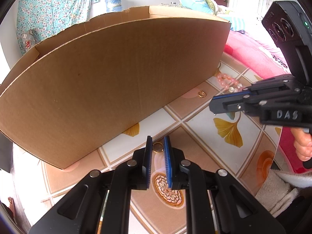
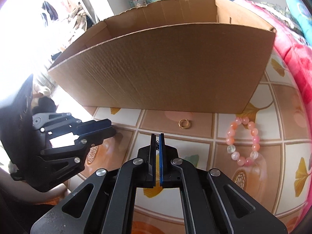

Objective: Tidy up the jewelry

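Note:
My left gripper (image 1: 158,142) is shut on a thin gold ring (image 1: 158,147), which sits between its blue pads just above the tablecloth. From the right wrist view, the left gripper (image 2: 109,127) is at the left, close to the box. My right gripper (image 2: 157,136) is shut on a small dark chain (image 2: 157,144) pinched between its pads; the right gripper (image 1: 212,105) comes in from the right in the left wrist view. A second gold ring (image 2: 184,124) (image 1: 201,94) lies on the table before the cardboard box (image 2: 165,68) (image 1: 117,68). A pink bead bracelet (image 2: 243,142) (image 1: 228,81) lies to its right.
The open-topped box stands on a round table with a tile-patterned cloth (image 2: 195,142), filling the far side. Pink bedding (image 1: 253,54) lies beyond the table's right edge. A pale towel (image 1: 276,193) hangs at the lower right. A person's hand (image 1: 302,146) grips the right gripper's handle.

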`<action>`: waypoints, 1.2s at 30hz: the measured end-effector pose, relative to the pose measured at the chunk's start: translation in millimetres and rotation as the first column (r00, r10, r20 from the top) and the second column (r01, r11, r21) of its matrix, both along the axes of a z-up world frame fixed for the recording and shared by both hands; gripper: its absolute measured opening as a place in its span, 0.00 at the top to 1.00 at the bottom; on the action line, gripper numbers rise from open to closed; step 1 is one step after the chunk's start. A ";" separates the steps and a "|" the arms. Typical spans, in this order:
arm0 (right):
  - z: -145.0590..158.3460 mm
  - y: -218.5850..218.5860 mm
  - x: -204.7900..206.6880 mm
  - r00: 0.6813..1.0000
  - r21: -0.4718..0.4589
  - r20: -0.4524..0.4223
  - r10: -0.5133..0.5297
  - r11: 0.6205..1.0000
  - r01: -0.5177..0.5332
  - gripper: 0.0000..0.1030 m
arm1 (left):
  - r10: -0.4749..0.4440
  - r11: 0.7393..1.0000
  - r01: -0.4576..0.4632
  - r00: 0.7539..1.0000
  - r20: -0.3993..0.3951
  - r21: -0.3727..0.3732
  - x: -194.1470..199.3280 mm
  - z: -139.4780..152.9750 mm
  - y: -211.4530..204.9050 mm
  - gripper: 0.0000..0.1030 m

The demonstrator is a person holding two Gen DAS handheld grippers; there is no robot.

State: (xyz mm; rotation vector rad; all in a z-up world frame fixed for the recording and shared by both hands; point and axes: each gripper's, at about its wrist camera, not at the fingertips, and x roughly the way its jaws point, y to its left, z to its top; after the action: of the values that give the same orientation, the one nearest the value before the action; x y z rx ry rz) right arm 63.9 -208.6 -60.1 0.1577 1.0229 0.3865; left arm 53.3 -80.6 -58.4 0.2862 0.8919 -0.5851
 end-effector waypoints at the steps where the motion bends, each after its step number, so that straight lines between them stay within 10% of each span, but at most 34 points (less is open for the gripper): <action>1: 1.9 -9.9 2.5 1.000 0.028 -0.010 -0.010 1.000 0.011 0.99 | 0.000 1.000 0.000 1.000 0.000 0.000 0.1 0.1 0.0 0.89; 11: 11.9 -42.5 -4.8 0.995 0.135 -0.055 -0.079 0.987 0.085 0.82 | 0.000 1.000 0.000 1.000 0.001 0.001 -0.1 0.0 -0.3 0.89; 19: 13.6 -24.8 -15.1 1.000 -0.019 -0.020 -0.020 1.000 0.019 0.70 | -0.001 1.000 0.001 1.000 0.003 0.001 0.0 -0.3 -0.4 0.89; 36: 8.6 10.9 -21.3 0.986 -0.313 0.040 0.161 0.939 -0.140 0.93 | -0.001 1.000 0.001 1.000 0.004 0.002 -0.2 -1.1 -0.3 0.89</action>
State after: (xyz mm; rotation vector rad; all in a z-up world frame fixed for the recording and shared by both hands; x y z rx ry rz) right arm 42.6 -197.7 -51.5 -0.2163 1.0208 0.3625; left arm 53.1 -80.9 -59.5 0.2891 0.8887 -0.5847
